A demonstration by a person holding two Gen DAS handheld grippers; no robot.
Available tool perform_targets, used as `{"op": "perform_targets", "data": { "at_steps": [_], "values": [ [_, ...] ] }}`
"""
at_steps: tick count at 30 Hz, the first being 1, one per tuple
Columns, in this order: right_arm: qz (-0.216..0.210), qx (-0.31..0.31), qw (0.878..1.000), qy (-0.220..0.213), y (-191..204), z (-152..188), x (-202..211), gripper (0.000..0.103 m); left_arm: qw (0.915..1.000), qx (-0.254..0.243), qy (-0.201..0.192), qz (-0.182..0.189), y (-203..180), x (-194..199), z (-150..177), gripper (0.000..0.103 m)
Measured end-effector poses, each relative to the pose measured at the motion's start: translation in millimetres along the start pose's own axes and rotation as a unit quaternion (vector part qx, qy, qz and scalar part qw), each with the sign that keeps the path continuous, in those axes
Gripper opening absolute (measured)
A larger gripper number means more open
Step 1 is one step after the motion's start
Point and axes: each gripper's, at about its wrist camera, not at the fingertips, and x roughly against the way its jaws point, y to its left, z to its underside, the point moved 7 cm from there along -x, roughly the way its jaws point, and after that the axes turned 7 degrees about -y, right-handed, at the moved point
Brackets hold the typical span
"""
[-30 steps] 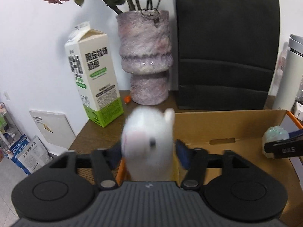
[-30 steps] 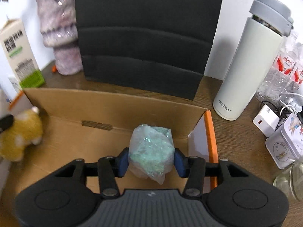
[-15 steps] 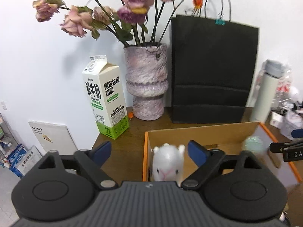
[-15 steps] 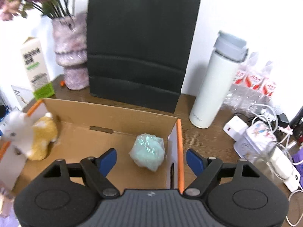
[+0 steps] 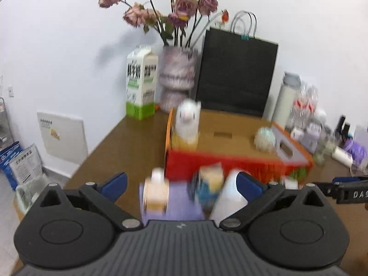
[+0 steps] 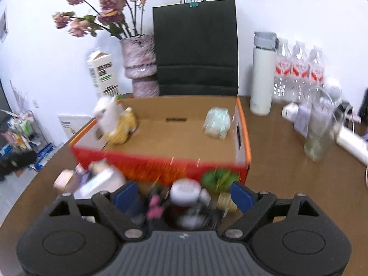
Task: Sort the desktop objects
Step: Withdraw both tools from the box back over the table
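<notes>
Three things sit in the cardboard box (image 6: 241, 124) — white toy (image 6: 107, 112), yellow toy (image 6: 125, 127), pale green bundle (image 6: 217, 120) — while the left gripper (image 5: 181, 182) and right gripper (image 6: 184, 194) spread their fingers, both empty and opening, over a blurred clutter (image 6: 184, 191) of small items left unsorted on the bench (image 6: 287, 172).

Both wrist views look down-forward over the desk; both share the blurred, seemingly cardboard box (image 5: 232, 135) (image 6: 174, 138).
</notes>
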Motion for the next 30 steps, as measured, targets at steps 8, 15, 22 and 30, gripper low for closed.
{"op": "perform_targets", "data": {
  "at_steps": [8, 15, 22, 30],
  "values": [
    [0.013, 0.013, 1.0, -0.011, 23, 103, 33, 0.088, 0.9996, 0.015, -0.014, -0.021, -5, 53, 79, 0.103],
    [0.02, 0.014, 0.998, -0.055, 38, 119, 64, 0.089, 0.9998, -0.006, -0.018, 0.005, -23, 62, 97, 0.103],
    [0.03, 0.013, 0.998, -0.052, 33, 128, 70, 0.09, 0.9999, -0.001, -0.008, 0.01, -28, 66, 112, 0.103],
    [0.022, -0.005, 0.999, -0.049, 29, 133, 68, 0.09, 0.9999, -0.005, 0.009, 0.01, -26, 59, 117, 0.103]
  ]
}}
